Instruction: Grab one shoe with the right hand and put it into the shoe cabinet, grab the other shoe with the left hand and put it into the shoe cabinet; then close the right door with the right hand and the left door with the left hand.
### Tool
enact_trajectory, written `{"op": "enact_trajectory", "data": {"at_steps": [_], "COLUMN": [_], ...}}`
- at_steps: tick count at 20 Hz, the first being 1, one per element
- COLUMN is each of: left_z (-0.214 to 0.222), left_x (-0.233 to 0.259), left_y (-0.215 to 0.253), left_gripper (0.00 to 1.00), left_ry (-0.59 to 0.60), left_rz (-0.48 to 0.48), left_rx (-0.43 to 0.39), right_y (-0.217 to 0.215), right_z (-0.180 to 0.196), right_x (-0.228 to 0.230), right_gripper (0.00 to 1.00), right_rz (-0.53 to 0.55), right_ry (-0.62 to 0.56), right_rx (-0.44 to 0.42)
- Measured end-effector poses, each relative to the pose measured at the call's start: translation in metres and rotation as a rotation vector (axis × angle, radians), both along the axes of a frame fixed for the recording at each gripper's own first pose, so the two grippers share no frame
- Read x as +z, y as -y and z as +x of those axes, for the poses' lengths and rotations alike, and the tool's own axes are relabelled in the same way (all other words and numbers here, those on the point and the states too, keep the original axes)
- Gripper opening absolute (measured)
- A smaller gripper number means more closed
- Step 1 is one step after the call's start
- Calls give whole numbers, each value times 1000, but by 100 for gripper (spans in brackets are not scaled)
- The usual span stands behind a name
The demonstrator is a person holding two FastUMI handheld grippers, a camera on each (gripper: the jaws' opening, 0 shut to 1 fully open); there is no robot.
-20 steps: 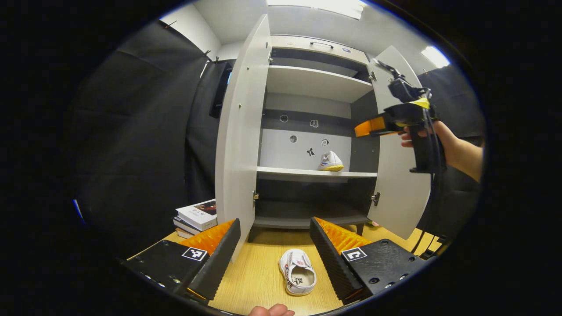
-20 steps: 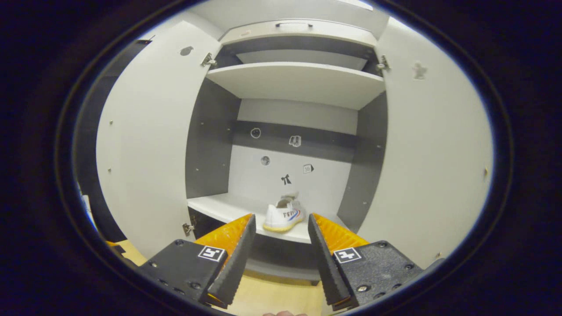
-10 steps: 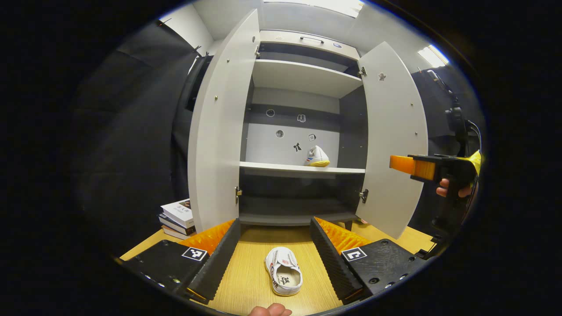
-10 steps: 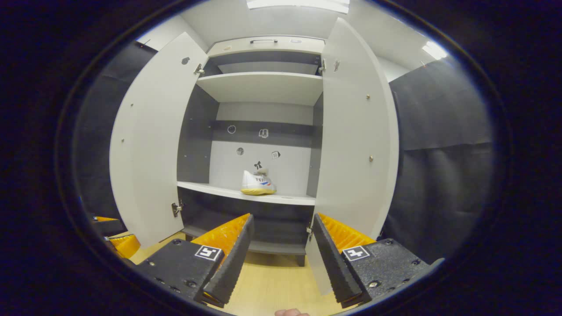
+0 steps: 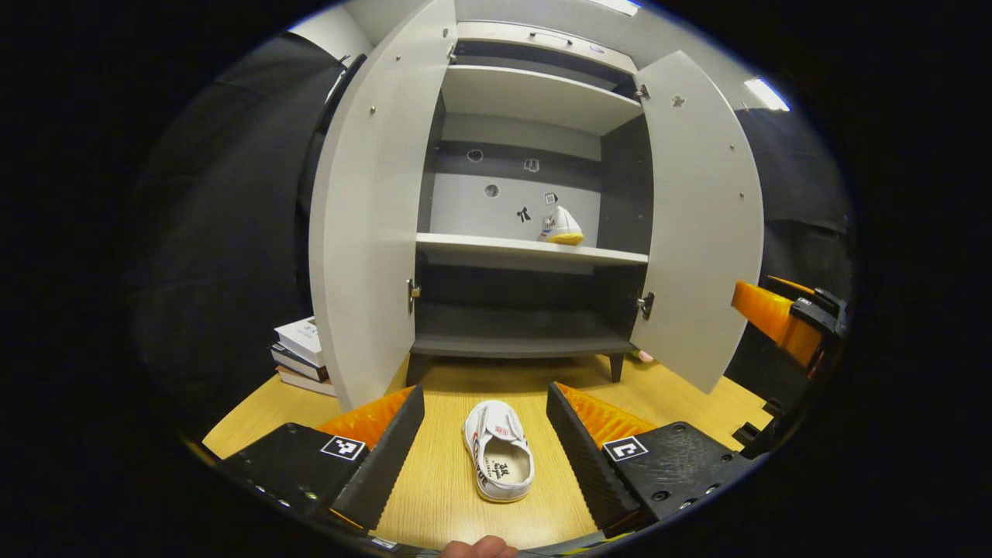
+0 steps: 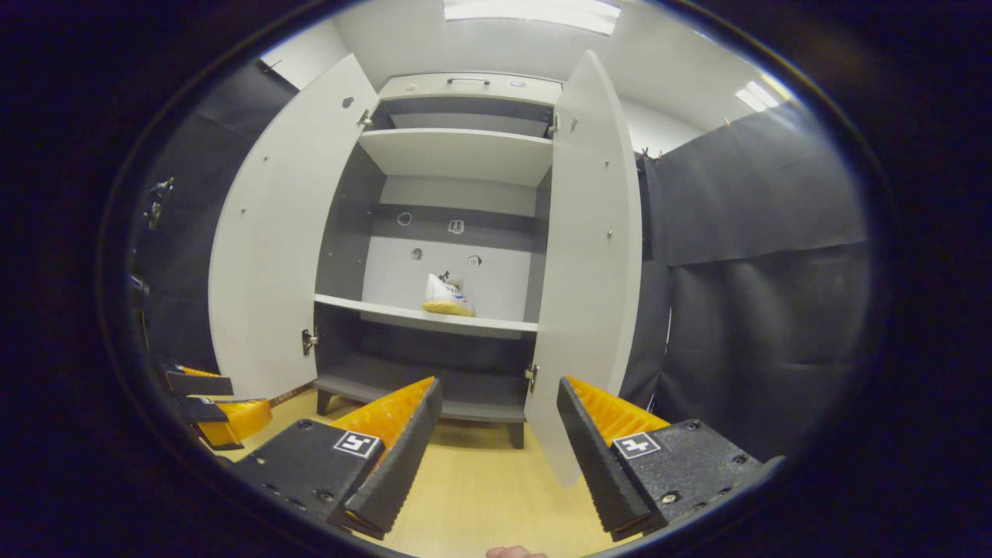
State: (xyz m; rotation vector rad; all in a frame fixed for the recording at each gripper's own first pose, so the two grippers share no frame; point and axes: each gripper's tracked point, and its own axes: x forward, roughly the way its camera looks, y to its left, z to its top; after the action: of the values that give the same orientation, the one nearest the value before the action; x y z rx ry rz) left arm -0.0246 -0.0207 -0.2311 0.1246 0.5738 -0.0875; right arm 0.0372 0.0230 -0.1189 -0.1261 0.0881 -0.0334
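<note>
Left gripper (image 5: 486,434) low over the wooden floor (image 5: 682,395), fingers spread wide, nothing between them but air. Straddling the view of a white shoe (image 5: 500,460) lying on the floor, opening up, toe pointing toward the cabinet (image 5: 535,101); fingers apart from it on both sides, not touching. A bit of hand (image 5: 479,549) peeking in at the bottom edge.

Cabinet straight ahead, both doors swung open: left door (image 5: 364,225) and right door (image 5: 701,225). Second shoe (image 5: 560,227) already up on the middle shelf (image 5: 527,252), toward the right side, near the back wall. Lower shelf dark and bare. Stack of books (image 5: 298,356) on the floor just beside the left door.

Off to the right, past the right door's edge, the right gripper (image 5: 783,314) held at about mid-height, tilted slightly down, pointing in toward the cabinet.

Over to the right gripper view: right gripper (image 6: 497,446) held level, fingers wide apart, gripping nothing. Aimed at the bottom edge of the right door (image 6: 585,256), which stands edge-on just ahead, between the fingers in the picture but well clear of them. Shoe on the shelf (image 6: 444,296) visible through the opening. Left gripper (image 6: 213,403) down low at the far left, near the floor by the left door (image 6: 271,248). Fingertip of a hand (image 6: 508,552) at the bottom rim.
</note>
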Motion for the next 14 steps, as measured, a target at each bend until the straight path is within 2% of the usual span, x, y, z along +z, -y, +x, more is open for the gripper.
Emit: {"op": "enact_trajectory", "data": {"at_steps": [5,6,7,10,14], "left_z": [-11,-12,-13,-14,-4], "left_x": [-53,-66,-80,-120,-160], "left_y": [-10,-14,-22,-35,-48], "left_gripper": [96,100,95,96,96], "left_ry": [-160,-204,-245,-356,-413], "left_rz": [-20,-16,-2,18,31], "left_rx": [11,16,32,42,63], "right_y": [14,19,23,31,39], "right_z": [-1,-1,-1,-2,-3], "right_x": [-9,-12,-13,-14,-22], "right_gripper": [98,98,98,98,97], "right_rz": [30,35,36,28,39], "right_ry": [-40,-47,-49,-55,-83], "right_rx": [-21,-29,-32,-46,-67]}}
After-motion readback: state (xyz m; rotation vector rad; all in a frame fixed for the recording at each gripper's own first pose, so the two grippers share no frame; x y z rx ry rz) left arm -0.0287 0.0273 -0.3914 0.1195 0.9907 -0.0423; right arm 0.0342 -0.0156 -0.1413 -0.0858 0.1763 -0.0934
